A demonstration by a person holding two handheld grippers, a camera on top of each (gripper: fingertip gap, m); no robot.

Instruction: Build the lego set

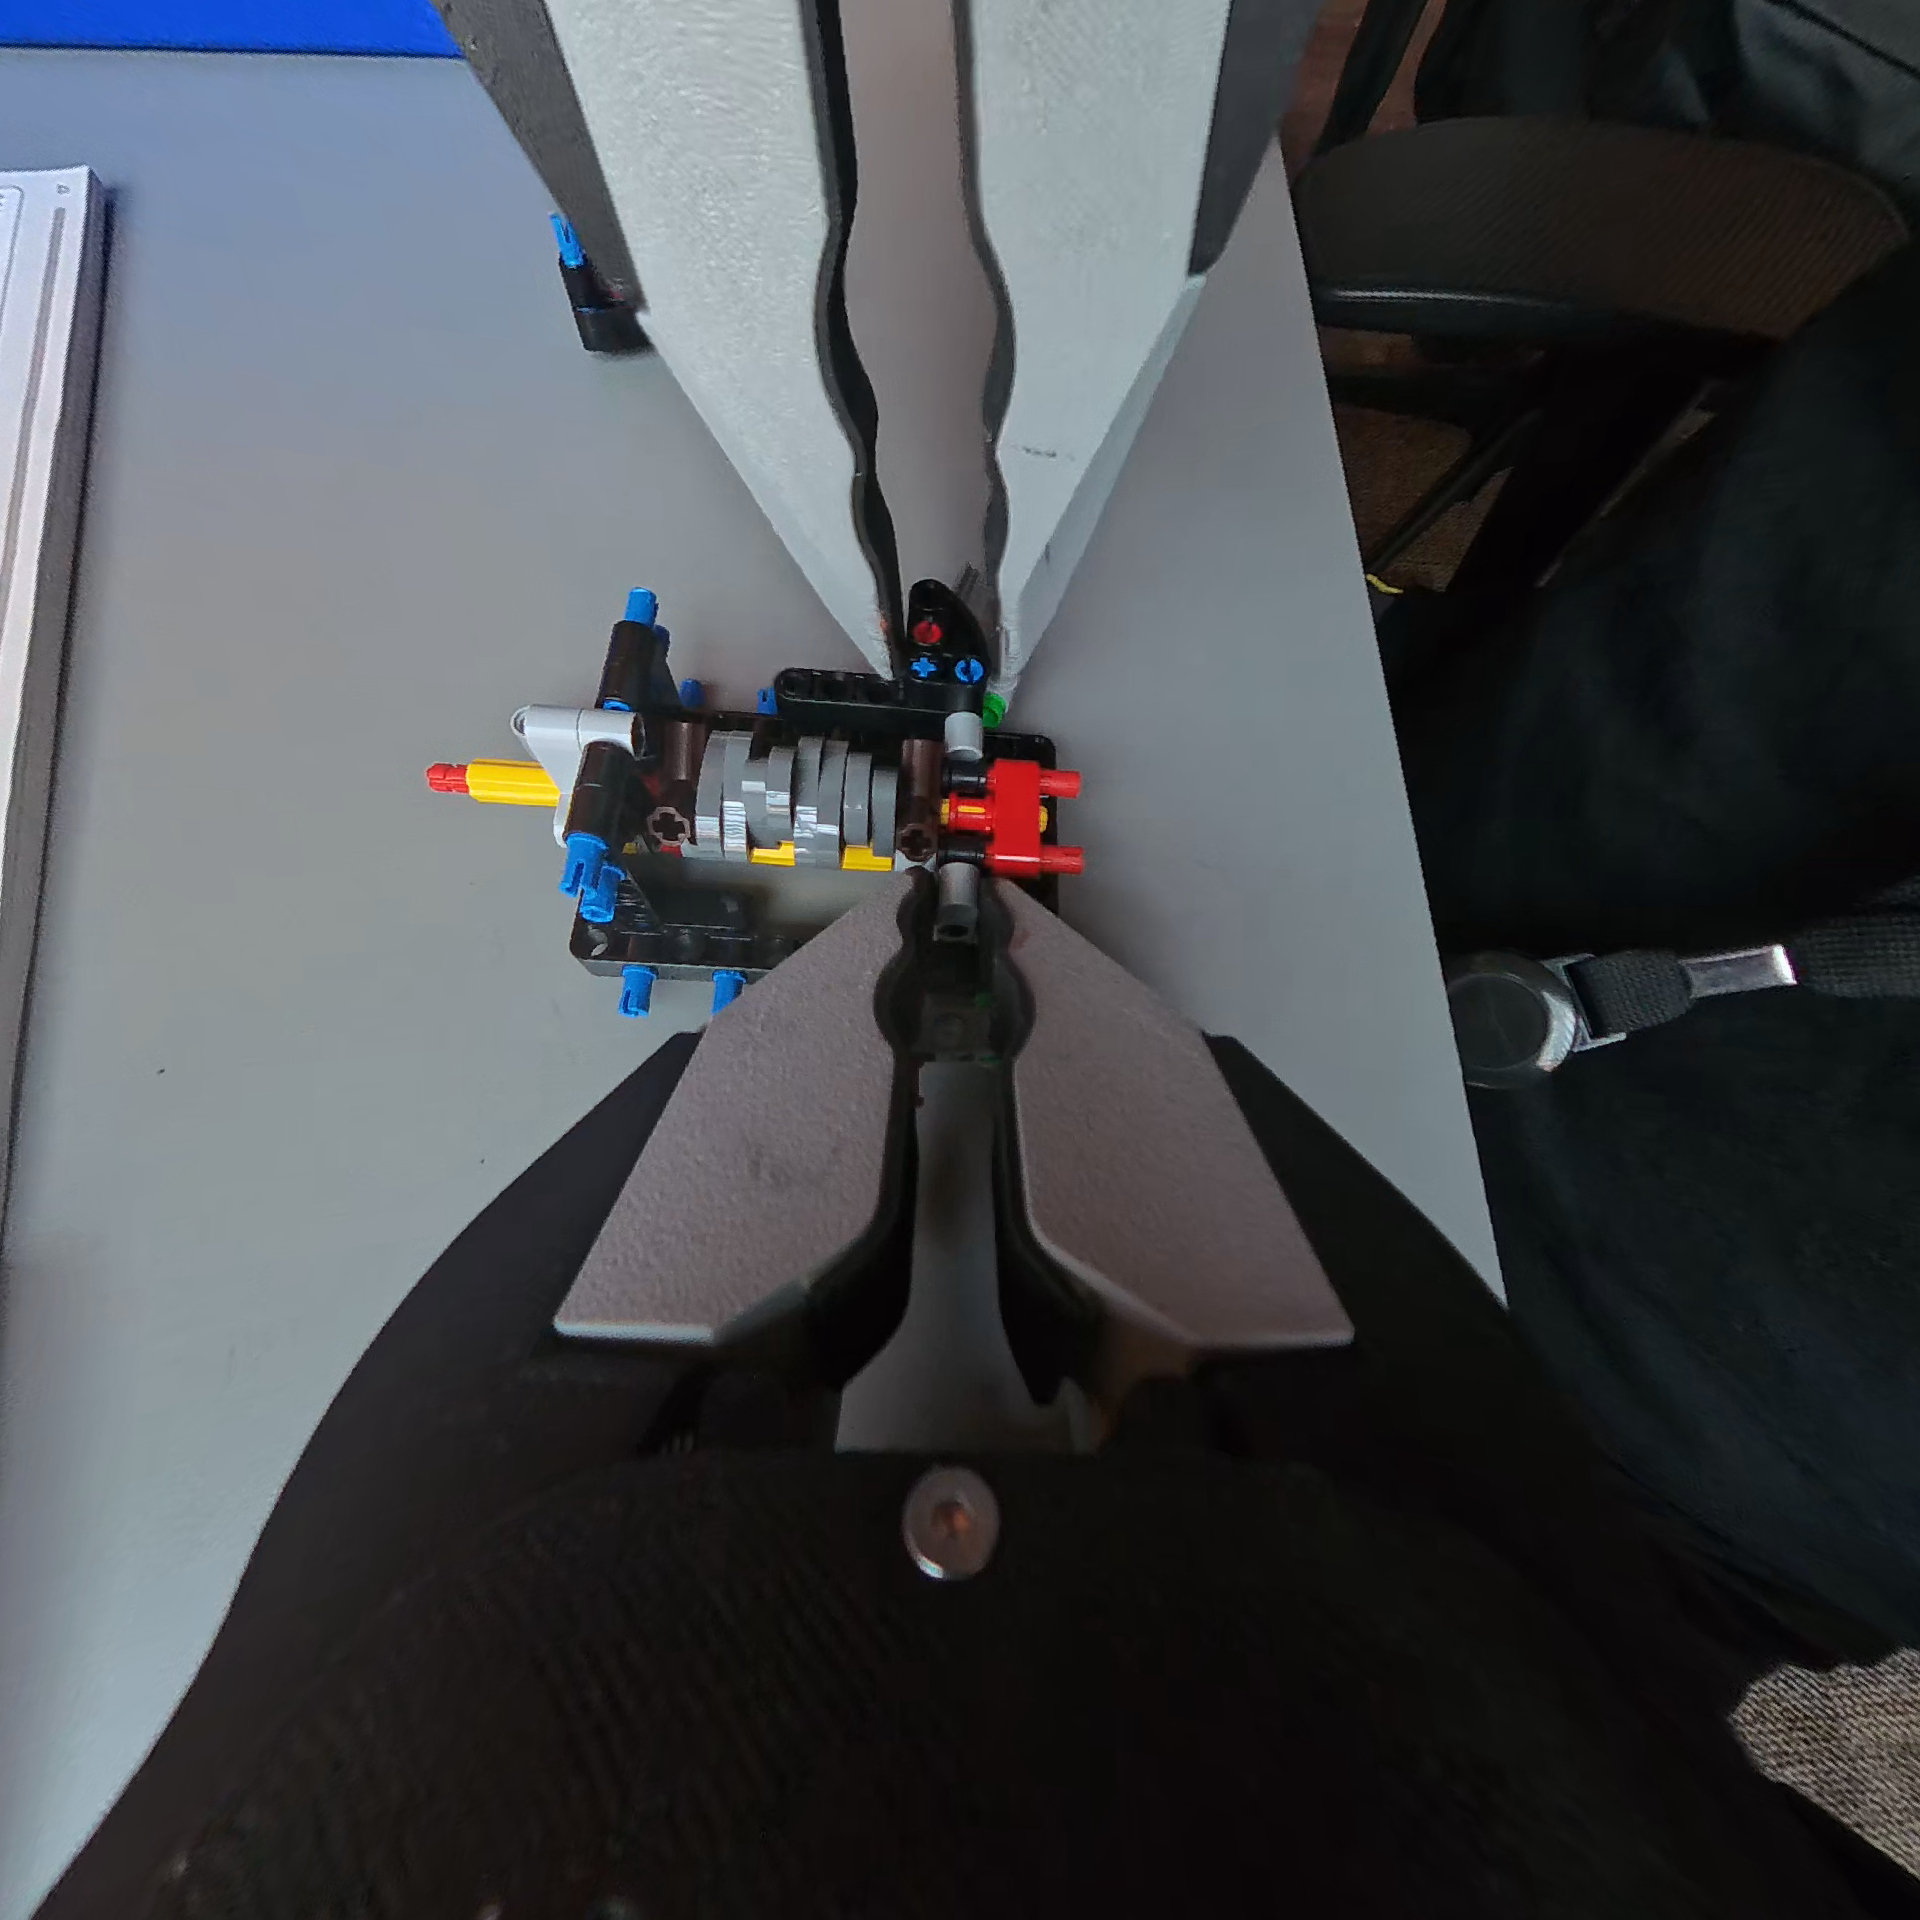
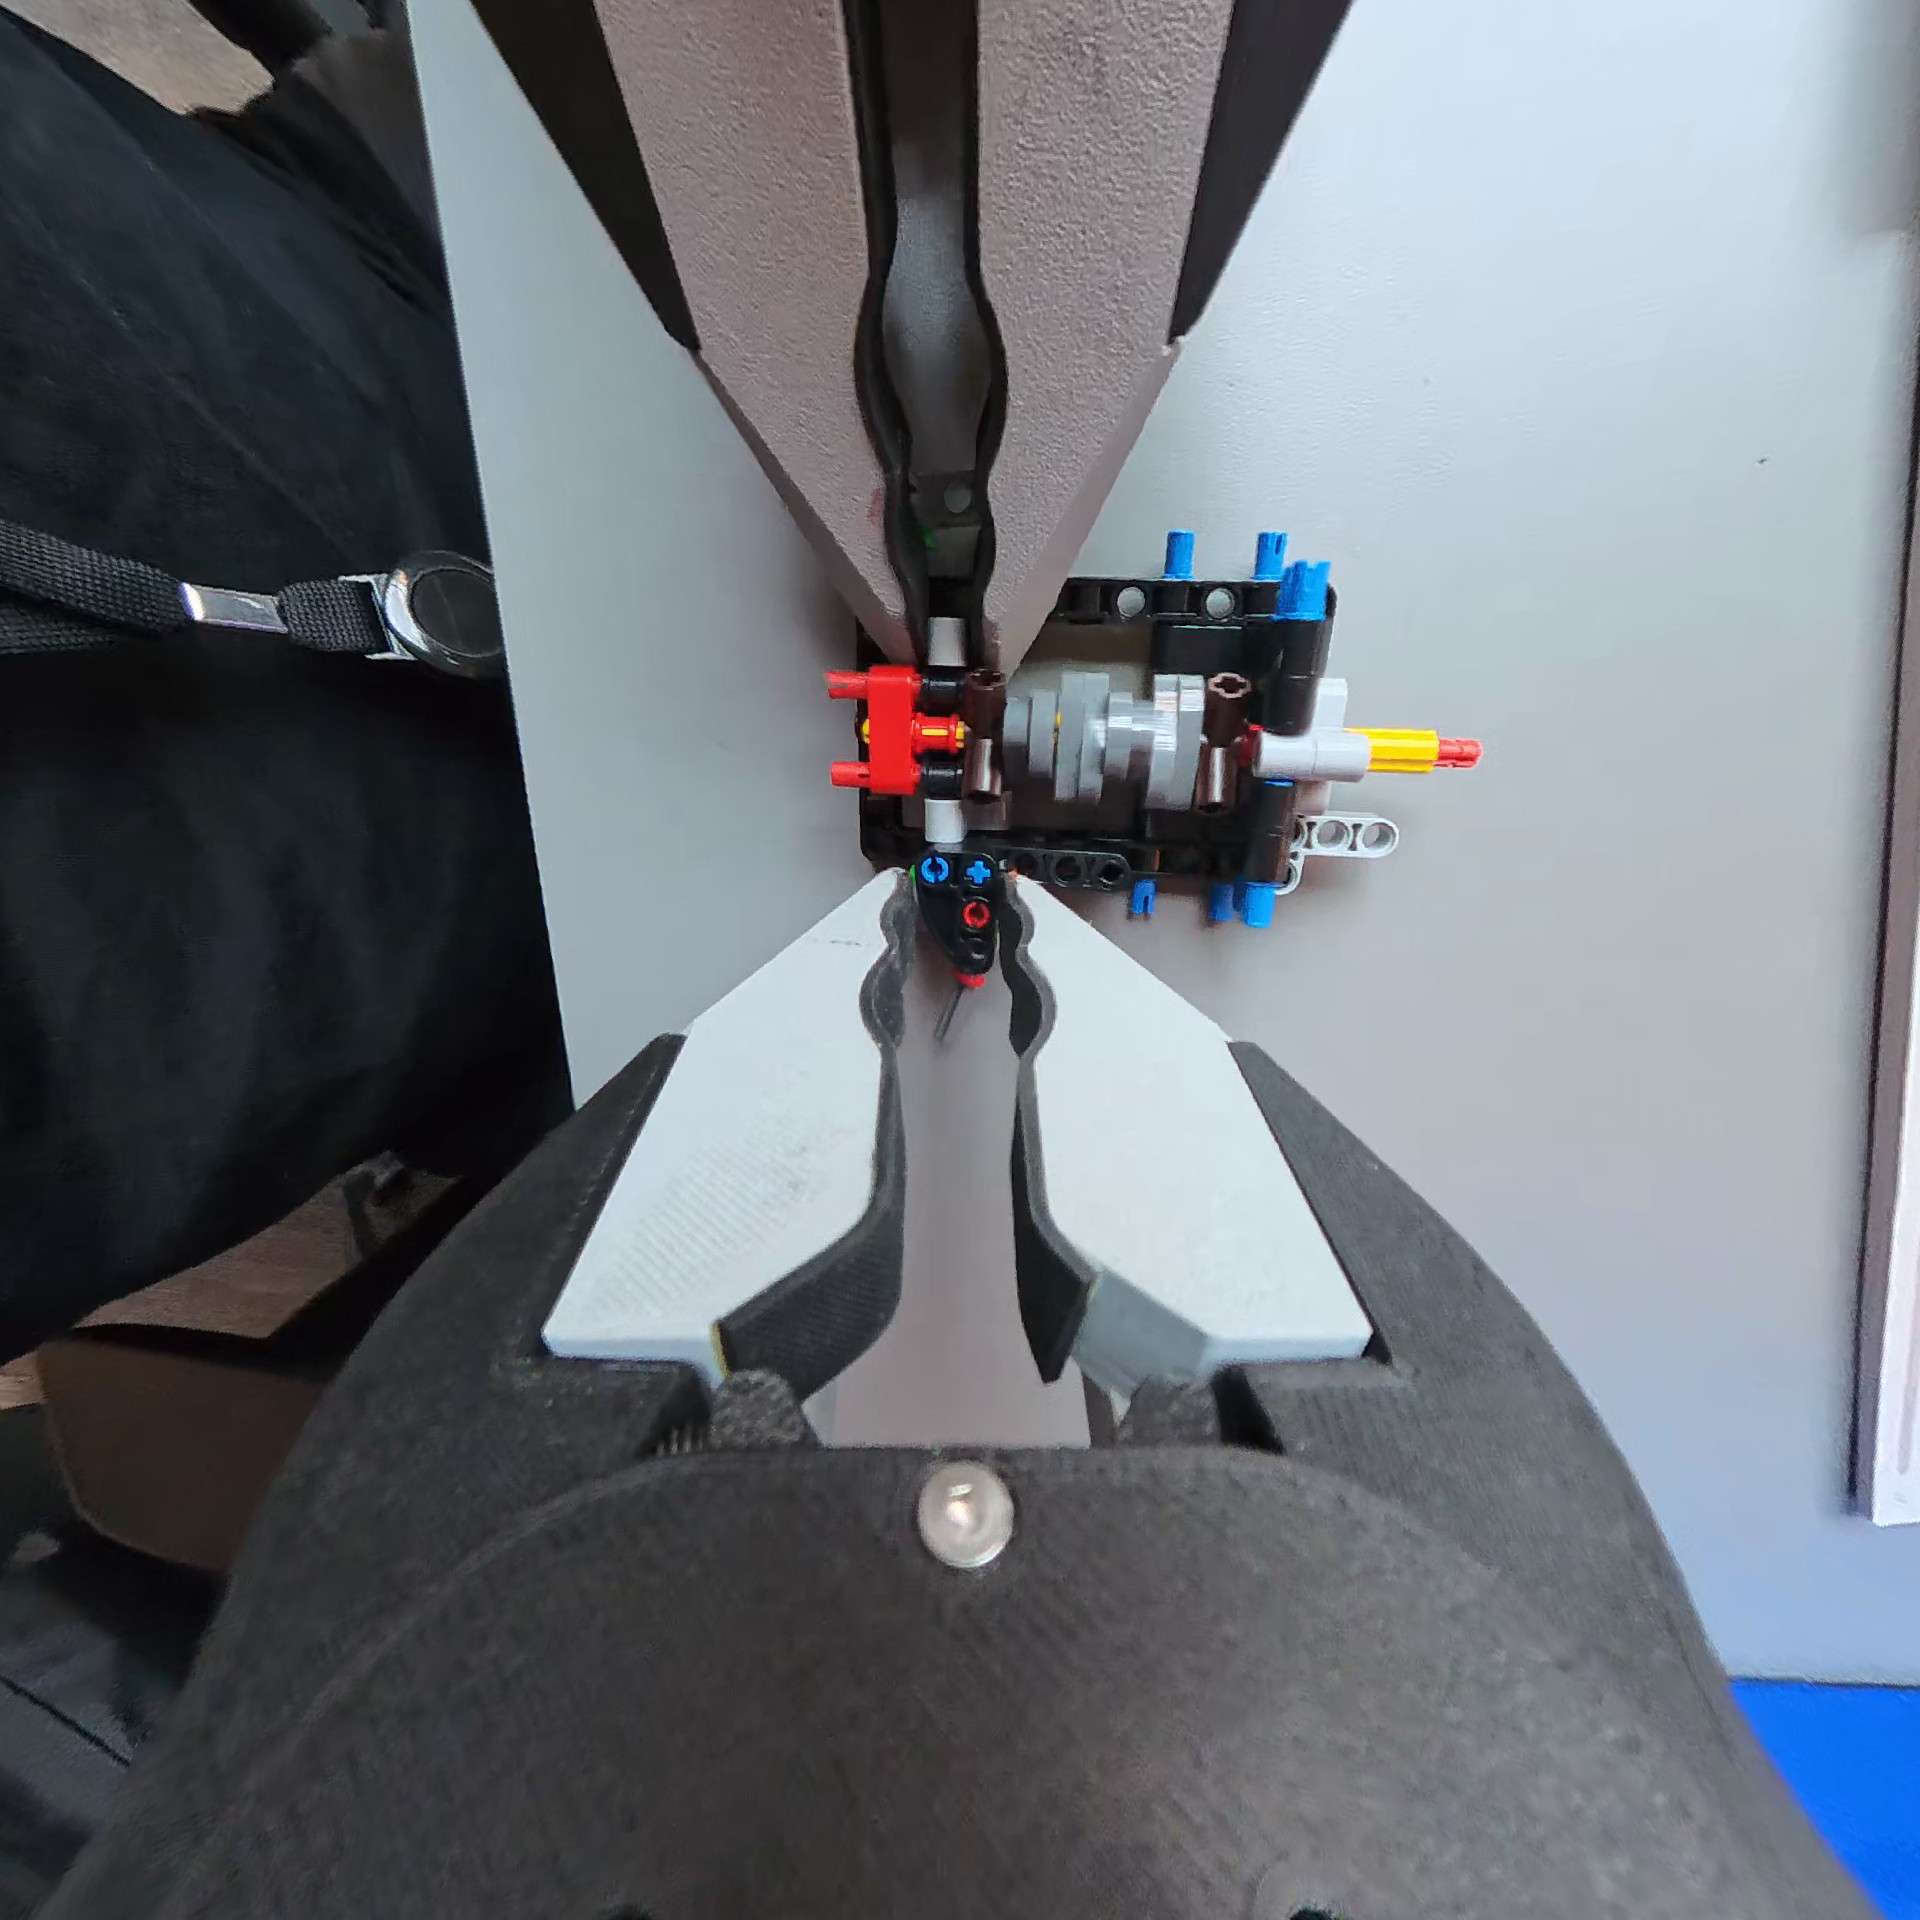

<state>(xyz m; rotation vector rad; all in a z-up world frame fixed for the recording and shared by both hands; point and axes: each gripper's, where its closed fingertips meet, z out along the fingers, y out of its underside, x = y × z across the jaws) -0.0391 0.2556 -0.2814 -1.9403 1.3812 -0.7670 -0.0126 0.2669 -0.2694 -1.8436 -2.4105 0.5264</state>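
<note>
One lego assembly (image 1: 810, 805) sits between two grippers. The left gripper (image 1: 954, 914) clenches its grey pin end; the right gripper (image 2: 961, 920) clenches one black curved piece (image 2: 961, 914) opposite.

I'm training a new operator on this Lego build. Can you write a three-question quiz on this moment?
1. True or false: the yellow axle sticks out of the assembly at the end opposite the red block.
2. What does the right gripper pinch?
3. Blue pins stand: A) only on the frame's short ends, B) along both long sides, C) nowhere.

Key: 1 true; 2 the small black curved piece at the frame's edge; 3 B.
</note>
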